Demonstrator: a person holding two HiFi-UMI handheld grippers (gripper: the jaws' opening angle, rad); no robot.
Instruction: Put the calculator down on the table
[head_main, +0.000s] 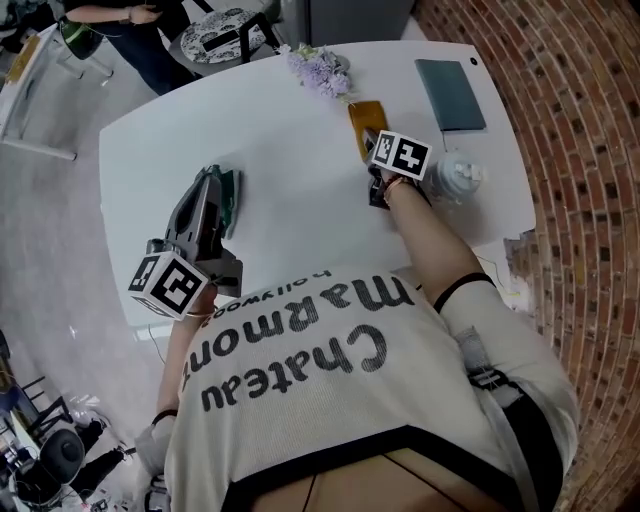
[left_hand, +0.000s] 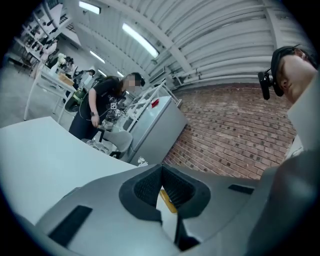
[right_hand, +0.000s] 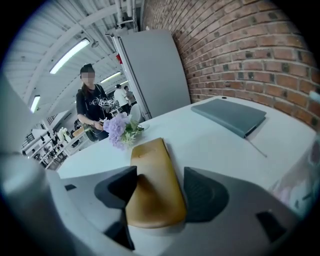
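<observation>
The flat, ochre-yellow plastic calculator (right_hand: 150, 175) lies face down on the white round-cornered table (head_main: 300, 200). It is at about 1 o'clock from the person, with a lilac flower sprig (head_main: 320, 70) at its 11 o'clock and a slate-grey notebook (head_main: 450, 95) at its 2 o'clock. The right gripper (right_hand: 160, 175) tilts down over the calculator's near end with its claw spread wide. The left pad is at the edge, and a strip of table shows beside the right pad's tip. This looks like the release step, with the set-down as good as done. Next, the right gripper should lift straight back towards 6 o'clock without dragging the calculator. The left gripper (left_hand: 161, 170) hangs at 9 o'clock with its claw pressed together on nothing.
</observation>
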